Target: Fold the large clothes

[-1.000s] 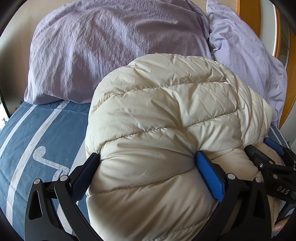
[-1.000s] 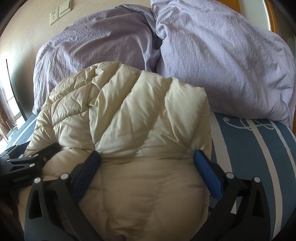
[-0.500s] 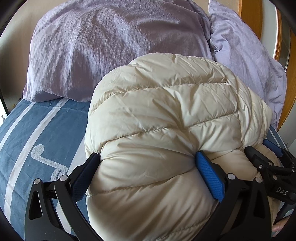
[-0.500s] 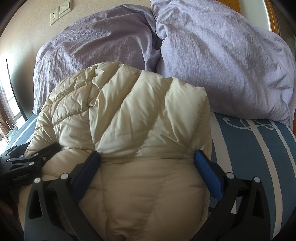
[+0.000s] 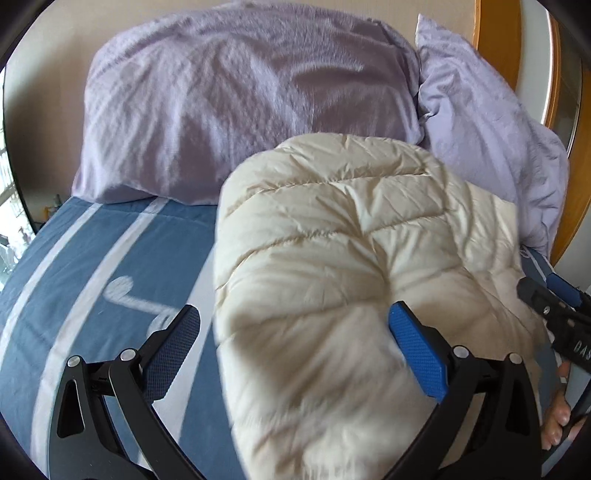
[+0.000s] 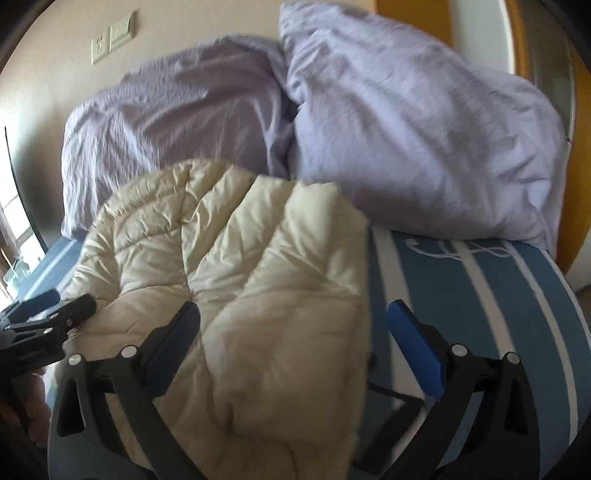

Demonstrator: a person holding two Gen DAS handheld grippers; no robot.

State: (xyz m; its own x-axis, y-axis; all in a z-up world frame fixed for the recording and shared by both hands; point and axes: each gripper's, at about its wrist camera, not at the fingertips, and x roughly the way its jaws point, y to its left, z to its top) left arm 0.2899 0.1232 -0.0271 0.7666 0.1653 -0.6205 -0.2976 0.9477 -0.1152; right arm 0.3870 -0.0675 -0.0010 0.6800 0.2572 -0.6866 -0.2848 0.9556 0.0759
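Cream puffer jacket (image 5: 351,280) bulges between the wide-spread fingers of each hand-held gripper, left (image 5: 295,347) and right (image 6: 295,347), ungripped.

The puffy jacket (image 5: 351,280) is cream, quilted in slanting stitched bands. Beneath it the bedsheet (image 5: 85,258) is denim blue with white stripes and a white curled motif at 9 o'clock of the jacket. Two pillows (image 6: 406,140) at 12 o'clock are pale lilac and crinkled. The left gripper (image 5: 295,332) and right gripper (image 6: 295,332) are black with blue textured pads (image 5: 417,350). The wall (image 6: 55,55) is beige, and the frame (image 5: 495,33) at 1 o'clock is orange wood.
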